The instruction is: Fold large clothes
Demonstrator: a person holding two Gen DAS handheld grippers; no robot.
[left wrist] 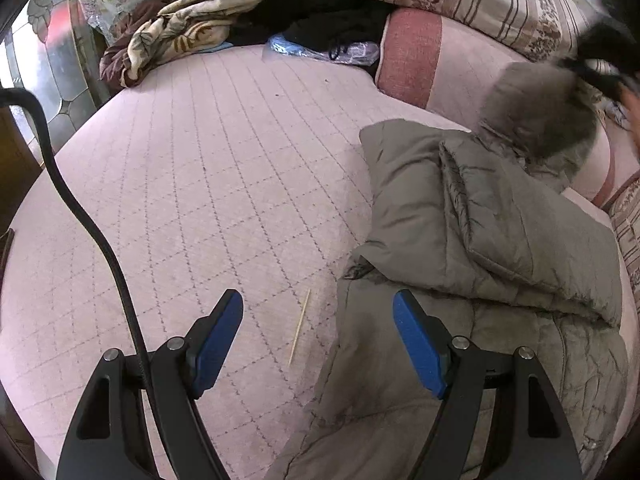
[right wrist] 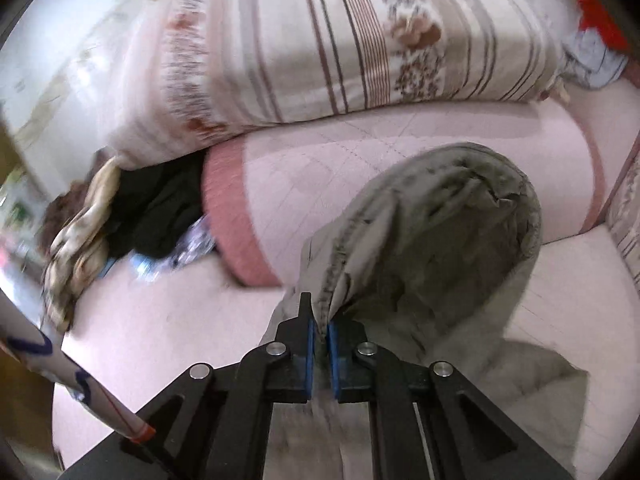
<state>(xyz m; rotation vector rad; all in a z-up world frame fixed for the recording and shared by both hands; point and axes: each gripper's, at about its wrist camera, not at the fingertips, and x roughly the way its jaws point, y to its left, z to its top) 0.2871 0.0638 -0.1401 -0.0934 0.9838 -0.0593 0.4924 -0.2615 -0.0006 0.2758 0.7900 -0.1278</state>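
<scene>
A grey padded coat (left wrist: 472, 240) lies partly folded on the right side of a pink quilted bed (left wrist: 224, 168). My left gripper (left wrist: 318, 312) is open above the coat's left edge, one blue pad over the bed, the other over the coat. In the right wrist view my right gripper (right wrist: 319, 322) is shut on a rim of the coat's hood (right wrist: 432, 232), which is lifted off the bed and bulges away from the fingers. That lifted hood (left wrist: 540, 116) shows blurred at the far right of the left wrist view, with the right gripper (left wrist: 600, 68) a dark blur above it.
A thin wooden stick (left wrist: 300, 328) lies on the bed by the coat. At the back are a brown floral blanket (left wrist: 180, 28), black clothes (left wrist: 320, 12), a plastic bag (left wrist: 320, 50), a pink bolster (left wrist: 412, 56) and a striped quilt (right wrist: 320, 40). A black cable (left wrist: 80, 208) hangs on the left.
</scene>
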